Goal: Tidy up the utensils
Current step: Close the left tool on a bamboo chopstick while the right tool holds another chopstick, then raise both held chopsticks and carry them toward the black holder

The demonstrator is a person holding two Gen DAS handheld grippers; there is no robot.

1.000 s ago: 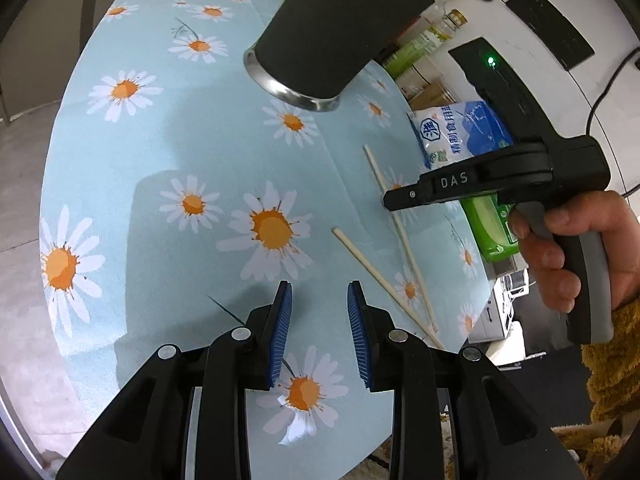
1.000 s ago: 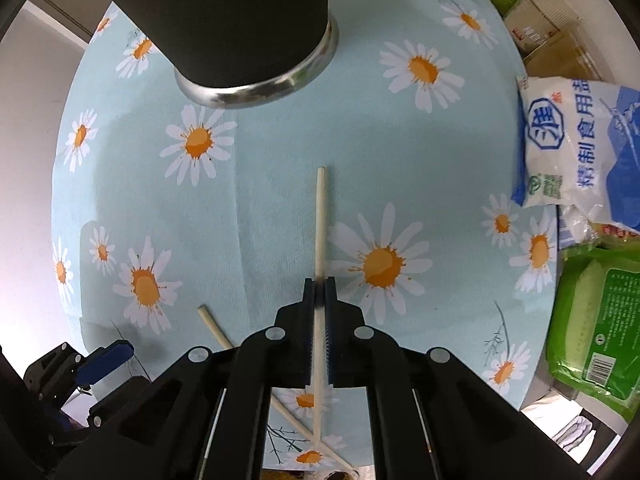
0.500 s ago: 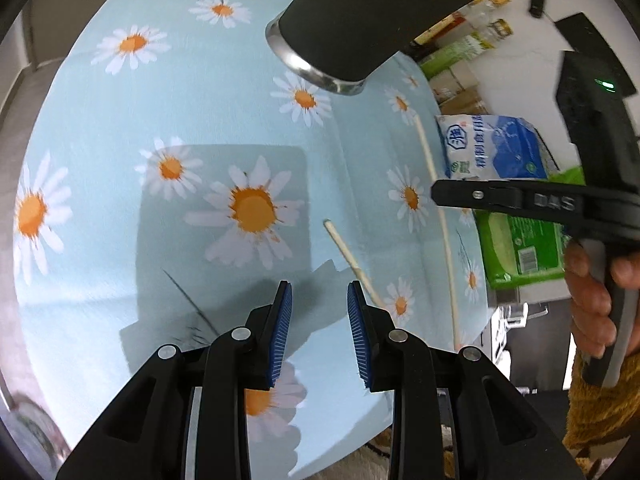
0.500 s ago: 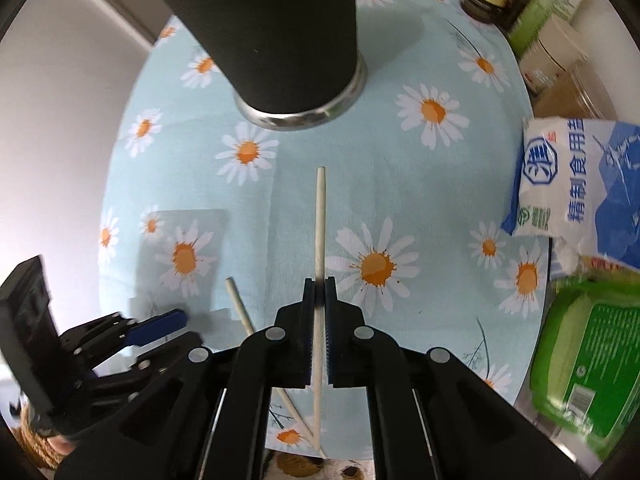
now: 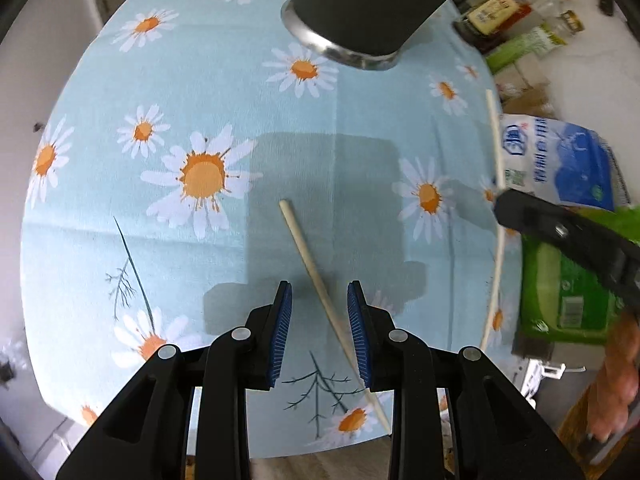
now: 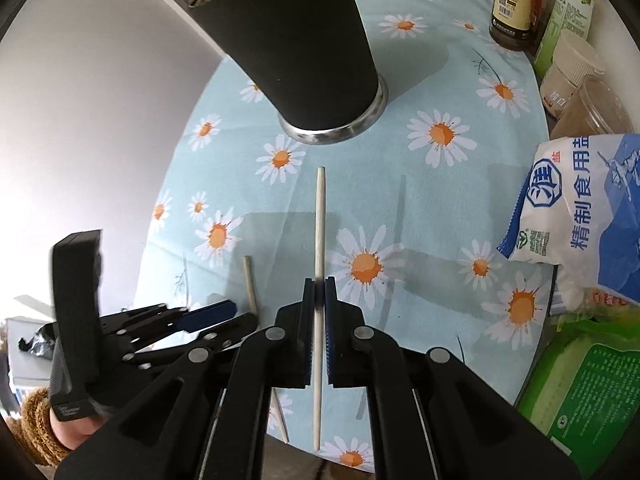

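One chopstick (image 6: 320, 216) is clamped in the right hand-held gripper (image 6: 319, 280); another (image 5: 316, 280) is straddled untouched by the open left hand-held gripper (image 5: 319, 300). A black cup (image 6: 296, 52) stands beyond; packets (image 6: 580, 216) crowd the bench's (image 6: 432, 208) right edge.

The table wears a matt, finely woven cloth (image 5: 224, 80), pale blue with printed daisies and faint fold creases. The tall cup (image 6: 296, 52) has a matt black, slightly textured wall and a polished metal ring at its base. Both chopsticks look like pale, bare wood: one lying on the cloth (image 5: 316, 280), one clamped in the right tool (image 6: 319, 284). The left tool (image 5: 319, 312) is matt black plastic with ribbed blue pads (image 5: 280, 328). The salt bag (image 6: 580, 208) and green packet (image 6: 588, 392) are glossy plastic film.
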